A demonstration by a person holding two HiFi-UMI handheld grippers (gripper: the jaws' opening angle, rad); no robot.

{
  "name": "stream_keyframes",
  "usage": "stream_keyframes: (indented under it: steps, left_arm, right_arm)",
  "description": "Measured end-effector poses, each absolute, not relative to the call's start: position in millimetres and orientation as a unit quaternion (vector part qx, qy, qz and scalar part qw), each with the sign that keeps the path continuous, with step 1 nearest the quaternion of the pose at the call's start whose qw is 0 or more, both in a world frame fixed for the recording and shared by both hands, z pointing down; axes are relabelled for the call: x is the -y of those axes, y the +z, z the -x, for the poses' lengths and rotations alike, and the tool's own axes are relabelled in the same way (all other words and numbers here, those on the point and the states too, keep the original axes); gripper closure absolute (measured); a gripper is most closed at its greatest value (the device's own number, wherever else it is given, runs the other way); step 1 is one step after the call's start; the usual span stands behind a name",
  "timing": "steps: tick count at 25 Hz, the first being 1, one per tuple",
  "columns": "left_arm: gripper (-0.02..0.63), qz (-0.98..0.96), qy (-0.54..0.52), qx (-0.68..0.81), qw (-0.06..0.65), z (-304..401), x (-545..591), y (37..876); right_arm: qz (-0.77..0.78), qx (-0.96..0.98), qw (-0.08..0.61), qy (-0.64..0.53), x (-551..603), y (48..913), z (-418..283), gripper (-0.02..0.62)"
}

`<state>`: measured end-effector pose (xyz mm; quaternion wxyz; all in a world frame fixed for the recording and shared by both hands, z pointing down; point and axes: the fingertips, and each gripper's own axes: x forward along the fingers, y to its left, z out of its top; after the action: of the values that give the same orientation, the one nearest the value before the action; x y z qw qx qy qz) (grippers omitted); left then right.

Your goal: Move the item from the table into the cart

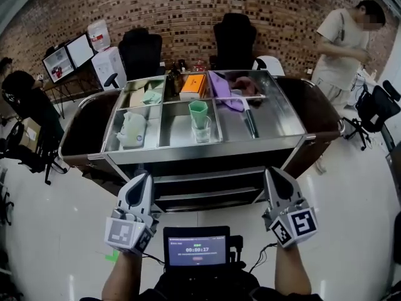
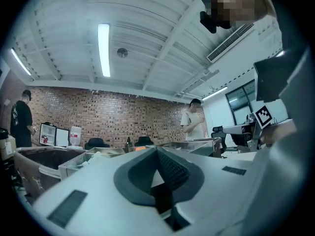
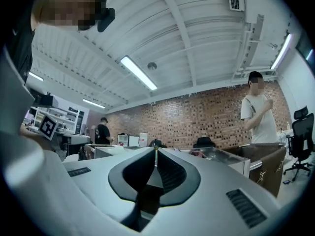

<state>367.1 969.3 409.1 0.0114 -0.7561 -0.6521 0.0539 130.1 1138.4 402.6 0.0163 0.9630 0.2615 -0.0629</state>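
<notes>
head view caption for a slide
Left gripper and right gripper, shut and empty, face a steel cart holding a green cup and orange box.

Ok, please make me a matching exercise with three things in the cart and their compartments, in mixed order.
Things:
1. green cup
2. orange box
3. pale green pack

Compartments of the cart, as the head view shows them:
A. back row, middle
B. front row, left
C. front row, middle

Pairs: 1-C, 2-A, 3-B

Timer 00:00:17 on chest screen [image 1: 196, 250]; other print illegible.
</notes>
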Motion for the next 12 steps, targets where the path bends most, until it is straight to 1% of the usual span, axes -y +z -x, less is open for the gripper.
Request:
stream_keyframes:
  steps: [1, 5, 12]
  left_arm:
    - [0.604, 0.756, 0.056, 0.652, 0.016, -367.3, -963.1, 410.1]
    - [0.604, 0.764, 0.061, 0.641, 0.027, -369.1, -939.7, 415.3]
    - [0.604, 0.763, 0.059, 0.644, 0.020, -368.3, -925.7, 413.3]
  right_arm:
    - [-0.962, -0.265, 0.014, -0.064, -1132.3, 404.0, -128.2, 0.592]
    - [-0.959, -0.274, 0.018, -0.063, -1109.6, 404.3, -121.8, 0.592]
    - [-0.959, -0.280, 0.013, -0.052, -1097.4, 408.6, -121.6, 0.592]
